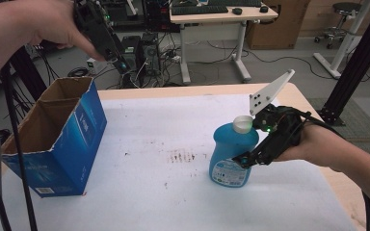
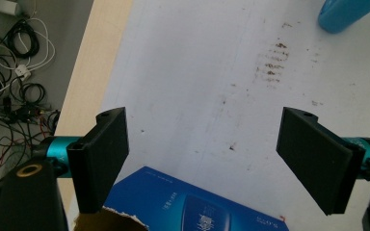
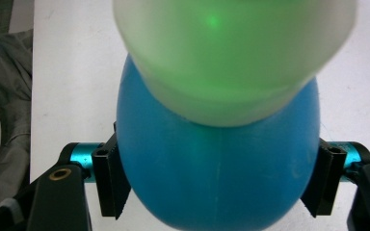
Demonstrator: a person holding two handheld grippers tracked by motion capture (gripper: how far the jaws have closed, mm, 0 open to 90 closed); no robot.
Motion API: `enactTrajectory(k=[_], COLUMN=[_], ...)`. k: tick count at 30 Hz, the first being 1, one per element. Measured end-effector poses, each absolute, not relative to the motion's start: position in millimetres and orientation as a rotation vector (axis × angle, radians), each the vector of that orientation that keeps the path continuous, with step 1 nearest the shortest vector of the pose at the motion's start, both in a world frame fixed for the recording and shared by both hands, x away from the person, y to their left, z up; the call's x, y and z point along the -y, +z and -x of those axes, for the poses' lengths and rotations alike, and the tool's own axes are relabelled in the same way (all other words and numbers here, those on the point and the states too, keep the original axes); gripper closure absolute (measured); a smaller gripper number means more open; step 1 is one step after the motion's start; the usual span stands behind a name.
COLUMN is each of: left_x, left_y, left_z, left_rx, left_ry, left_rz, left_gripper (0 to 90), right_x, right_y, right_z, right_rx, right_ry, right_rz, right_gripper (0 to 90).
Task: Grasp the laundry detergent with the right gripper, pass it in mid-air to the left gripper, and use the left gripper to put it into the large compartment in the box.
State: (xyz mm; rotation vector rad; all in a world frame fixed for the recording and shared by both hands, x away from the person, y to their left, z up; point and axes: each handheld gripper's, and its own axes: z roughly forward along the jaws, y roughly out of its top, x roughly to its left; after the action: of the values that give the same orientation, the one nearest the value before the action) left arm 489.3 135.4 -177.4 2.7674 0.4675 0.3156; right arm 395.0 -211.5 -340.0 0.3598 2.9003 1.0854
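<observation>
Blue bottle (image 1: 232, 151) upright, right of centre in high view (white cap on top) — clamped at both sides by right gripper (image 1: 244, 160). Left gripper (image 1: 120, 62) upper left, above blue box (image 1: 53, 139) — jaws wide apart, nothing between.

A wide bare stretch of counter (image 1: 173, 139) lies between the open blue box (image 1: 58, 139) and the blue bottle (image 1: 231, 154), which stand far apart.

An open blue carton (image 1: 53, 139) stands on the white table (image 1: 173, 192).
</observation>
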Motion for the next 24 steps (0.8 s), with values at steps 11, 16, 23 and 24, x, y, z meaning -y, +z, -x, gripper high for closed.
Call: enactTrajectory(k=[11,16,23,24], left_x=[-134.8,-134.5,-134.1,-134.0], left_y=[-178.1,-178.2,-178.0,-178.0], left_z=[-489.9,-490.1,-489.6,-489.3], left_rx=[-0.462,-0.462,-0.459,-0.462], left_ry=[0.313,0.314,0.316,0.315], left_rz=[-2.773,-2.77,-2.769,-2.768], left_gripper=[19.0,19.0,19.0,19.0], right_x=[210.8,209.3,210.1,210.3], right_y=[-341.3,-342.9,-343.3,-343.1], right_z=[-395.2,-395.8,-396.1,-396.1], right_rx=[-2.9,-2.904,-2.903,-2.899], right_ry=[1.083,1.083,1.085,1.086], right_rz=[-0.343,-0.337,-0.337,-0.336], right_gripper=[32.0,34.2,36.1,36.5])
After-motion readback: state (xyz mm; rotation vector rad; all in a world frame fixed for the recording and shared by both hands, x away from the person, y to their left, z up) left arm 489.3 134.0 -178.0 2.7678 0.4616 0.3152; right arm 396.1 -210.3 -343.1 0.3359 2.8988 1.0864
